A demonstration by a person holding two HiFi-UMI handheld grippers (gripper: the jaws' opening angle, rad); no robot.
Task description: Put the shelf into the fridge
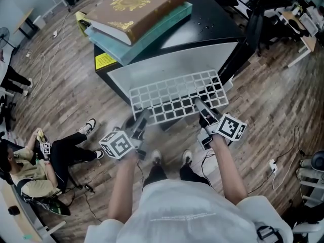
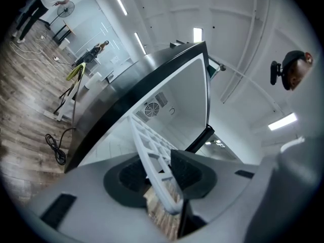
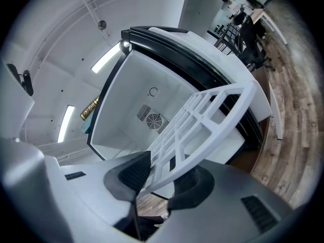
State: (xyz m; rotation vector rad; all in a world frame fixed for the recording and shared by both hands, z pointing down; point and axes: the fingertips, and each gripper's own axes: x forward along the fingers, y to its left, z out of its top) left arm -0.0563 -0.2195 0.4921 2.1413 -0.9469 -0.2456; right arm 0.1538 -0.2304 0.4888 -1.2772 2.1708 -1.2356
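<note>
A white grid shelf (image 1: 177,97) hangs level in front of a small black fridge (image 1: 212,24), at the mouth of its open white inside (image 1: 167,65). My left gripper (image 1: 142,116) is shut on the shelf's near left edge. My right gripper (image 1: 200,105) is shut on its near right edge. In the left gripper view the shelf (image 2: 152,151) runs edge-on between the dark pads (image 2: 129,176) toward the fridge's back wall (image 2: 172,105). From the right gripper view the shelf (image 3: 202,120) slants up from the pads (image 3: 134,173), with the fan grille on the fridge's back wall (image 3: 152,119) beyond.
Two large books (image 1: 136,9) lie stacked on the fridge top. A person (image 1: 35,161) sits on the wooden floor at the left. Cables and a power strip (image 1: 273,165) lie on the floor at the right. Desks and chairs (image 1: 283,9) stand behind the fridge.
</note>
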